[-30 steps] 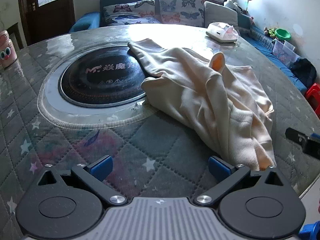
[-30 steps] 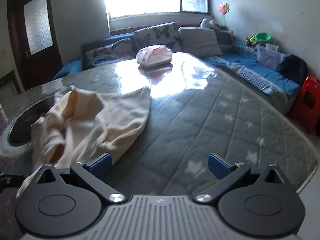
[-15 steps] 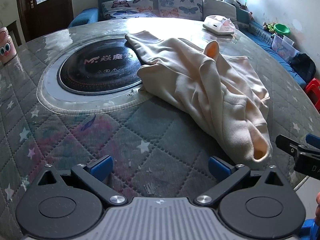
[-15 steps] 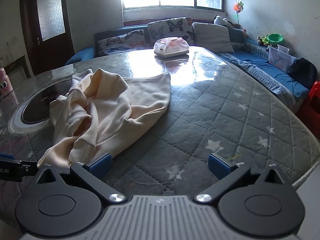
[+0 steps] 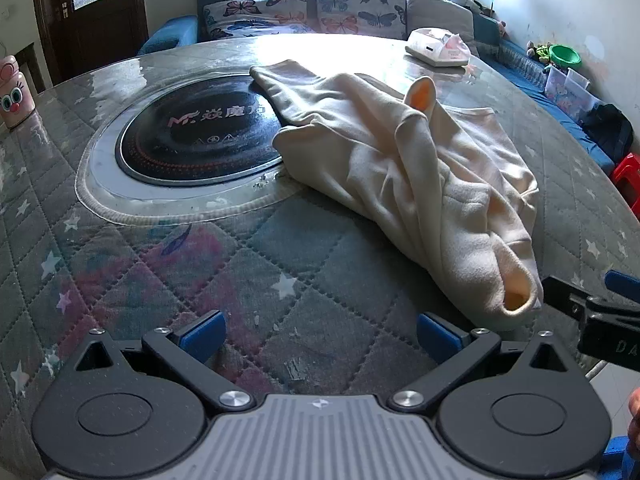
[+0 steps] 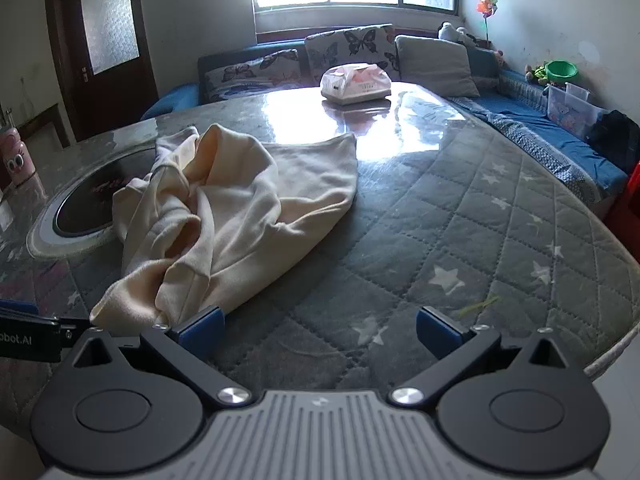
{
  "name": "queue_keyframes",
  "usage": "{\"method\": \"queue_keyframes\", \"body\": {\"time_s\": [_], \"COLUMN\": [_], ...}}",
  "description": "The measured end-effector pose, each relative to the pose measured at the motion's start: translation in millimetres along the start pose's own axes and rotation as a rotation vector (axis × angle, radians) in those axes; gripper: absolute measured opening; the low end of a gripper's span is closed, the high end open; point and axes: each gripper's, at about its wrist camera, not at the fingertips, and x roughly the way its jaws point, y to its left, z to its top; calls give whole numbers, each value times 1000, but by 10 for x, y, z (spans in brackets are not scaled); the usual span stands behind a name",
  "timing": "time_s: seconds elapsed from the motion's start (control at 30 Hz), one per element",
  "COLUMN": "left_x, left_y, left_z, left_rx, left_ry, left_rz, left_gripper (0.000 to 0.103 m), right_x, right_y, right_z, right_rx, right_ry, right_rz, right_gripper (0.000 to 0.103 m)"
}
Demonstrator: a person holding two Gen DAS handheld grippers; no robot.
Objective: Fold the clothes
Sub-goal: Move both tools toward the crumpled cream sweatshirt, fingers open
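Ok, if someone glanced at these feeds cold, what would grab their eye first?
The crumpled cream garment heaped mid-table, one corner draped over the round black hotplate set into the quilted, star-patterned table cover. Then the window glare on the far tabletop, where a tissue box sits.

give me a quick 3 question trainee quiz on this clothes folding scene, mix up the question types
1. True or false: the left gripper is shut on the cream sweatshirt.
2. Multiple choice: what does the far sleeve of the sweatshirt lie across? A) the tissue box B) the black induction hob set in the table C) the pink cartoon cup
3. Fill in: in the right wrist view, the right gripper hangs open over the quilted star-pattern table cover, and the sweatshirt lies toward its ____ finger.

Key
1. False: both fingers are wide apart with only the cover between them.
2. B
3. left
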Motion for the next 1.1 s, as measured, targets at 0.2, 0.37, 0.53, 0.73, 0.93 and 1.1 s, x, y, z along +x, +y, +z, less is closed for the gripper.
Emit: {"method": "queue_keyframes", "body": {"time_s": [0.2, 0.37, 0.53, 0.73, 0.93, 1.1], "left_x": [8, 11, 8, -2, -10, -20], "left_y": [-17, -40, -62, -72, -79, -87], "left_z": [-3, -10, -15, -22, -32, -40], "left_rx": [5, 11, 20, 23, 25, 27], "left_ry": [2, 5, 7, 7, 9, 7], "left_rz": [3, 6, 7, 9, 13, 12], "left_gripper": [103, 103, 103, 103, 103, 103], "right_x": [6, 1, 3, 5, -10, -28], "right_y": [22, 21, 31, 49, 65, 75], "right_z": [-18, -21, -34, -43, -47, -48], "right_rx": [-12, -17, -20, -24, -26, -30], "right_ry": [15, 22, 30, 34, 33, 32], "right_rz": [-11, -15, -12, -11, -6, -3], "right_gripper": [103, 103, 103, 103, 103, 103]}}
